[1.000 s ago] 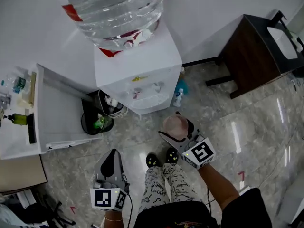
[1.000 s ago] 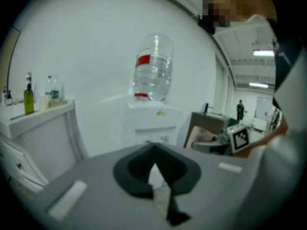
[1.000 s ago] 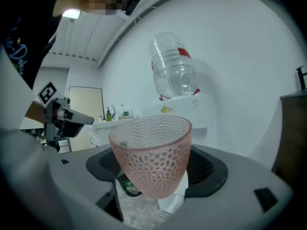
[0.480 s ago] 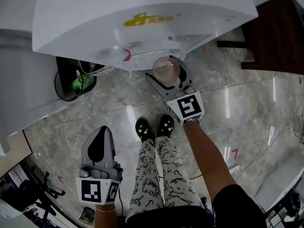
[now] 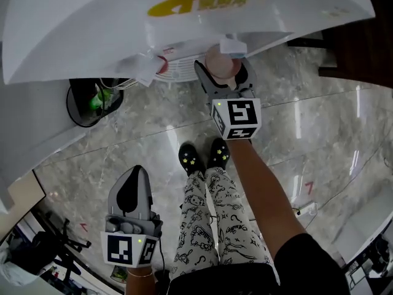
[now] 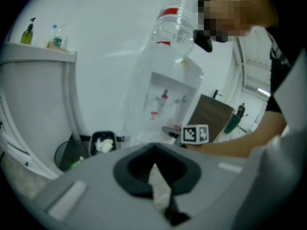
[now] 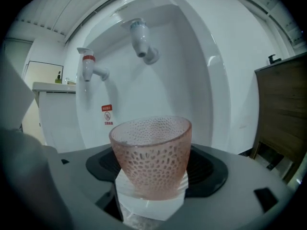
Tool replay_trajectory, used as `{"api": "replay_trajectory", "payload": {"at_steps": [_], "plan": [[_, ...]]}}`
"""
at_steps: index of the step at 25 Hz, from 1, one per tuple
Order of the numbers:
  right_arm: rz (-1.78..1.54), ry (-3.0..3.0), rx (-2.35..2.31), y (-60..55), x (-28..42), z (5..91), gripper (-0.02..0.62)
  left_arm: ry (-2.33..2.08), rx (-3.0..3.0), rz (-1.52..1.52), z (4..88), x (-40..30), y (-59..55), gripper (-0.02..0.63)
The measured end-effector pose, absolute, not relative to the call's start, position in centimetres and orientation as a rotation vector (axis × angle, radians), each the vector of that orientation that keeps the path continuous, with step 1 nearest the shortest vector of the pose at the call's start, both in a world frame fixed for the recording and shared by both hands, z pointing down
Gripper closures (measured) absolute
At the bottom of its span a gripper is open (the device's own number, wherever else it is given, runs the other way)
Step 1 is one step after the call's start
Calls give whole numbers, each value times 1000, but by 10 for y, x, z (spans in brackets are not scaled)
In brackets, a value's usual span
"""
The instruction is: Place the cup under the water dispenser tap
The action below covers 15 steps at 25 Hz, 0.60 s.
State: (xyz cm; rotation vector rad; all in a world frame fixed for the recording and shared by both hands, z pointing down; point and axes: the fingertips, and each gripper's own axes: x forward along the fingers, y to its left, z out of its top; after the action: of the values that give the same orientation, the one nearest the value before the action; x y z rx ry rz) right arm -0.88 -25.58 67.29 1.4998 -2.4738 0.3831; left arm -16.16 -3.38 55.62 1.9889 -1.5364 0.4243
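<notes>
Two hand-held grippers show. The right hand-held gripper (image 5: 222, 72) (image 7: 151, 195) squeezes a pink cup (image 5: 218, 62) (image 7: 151, 152) near its bottom, and the cup stands up straight. The cup is held up close to the front of the white water dispenser (image 5: 92, 29) (image 7: 192, 80), just below the blue tap (image 5: 233, 45) (image 7: 142, 40). A red tap (image 7: 91, 66) sits beside the blue one. The left hand-held gripper (image 5: 136, 174) (image 6: 156, 176) hangs low over the floor (image 5: 307, 134), well apart from the cup. Its jaws are pressed together with nothing between them.
</notes>
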Motion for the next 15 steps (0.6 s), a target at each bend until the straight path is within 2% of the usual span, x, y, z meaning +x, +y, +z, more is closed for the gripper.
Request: {"api": "replay_trajectory", "payload": {"at_steps": [6,15], "plan": [[585,-2379,1452,-258,-6,704,199,-1529,1986,405,553,-162,-40,607],[710,-2380,1355,-223,5,708,198,-1538,1986,394,546,-159,-33,607]]}}
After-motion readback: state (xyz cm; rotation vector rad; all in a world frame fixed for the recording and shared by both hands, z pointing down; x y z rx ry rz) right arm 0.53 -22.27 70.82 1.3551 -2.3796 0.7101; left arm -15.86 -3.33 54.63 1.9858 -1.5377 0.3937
